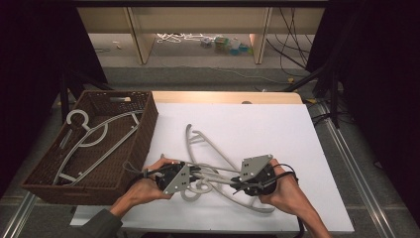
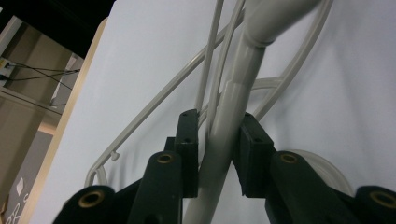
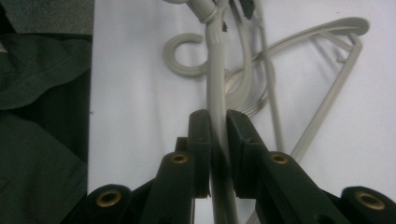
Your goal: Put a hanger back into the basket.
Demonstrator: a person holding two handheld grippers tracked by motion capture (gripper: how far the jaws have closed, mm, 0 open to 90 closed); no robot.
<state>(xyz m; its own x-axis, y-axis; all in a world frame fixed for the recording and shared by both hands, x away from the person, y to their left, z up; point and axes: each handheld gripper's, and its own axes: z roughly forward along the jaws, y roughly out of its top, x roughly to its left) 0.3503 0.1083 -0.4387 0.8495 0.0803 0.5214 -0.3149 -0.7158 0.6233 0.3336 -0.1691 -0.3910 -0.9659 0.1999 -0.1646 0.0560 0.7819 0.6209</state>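
On the white bench (image 1: 257, 124), a brown wicker basket (image 1: 143, 131) at left holds grey hangers (image 1: 101, 134). Nearer, tangled grey hangers (image 1: 218, 153) lie crossed; left tongs (image 1: 198, 174) and right tongs (image 1: 236, 186) each clamp one bar.

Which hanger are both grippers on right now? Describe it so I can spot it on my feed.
Start at the brown woven basket on the table's left; skip the hanger lying inside it. On the white tabletop to its right lies a tangle of pale grey hangers. Yours is the hanger nearest the person, clamped between the left gripper and right gripper; the other loose hanger lies farther back, ungripped.
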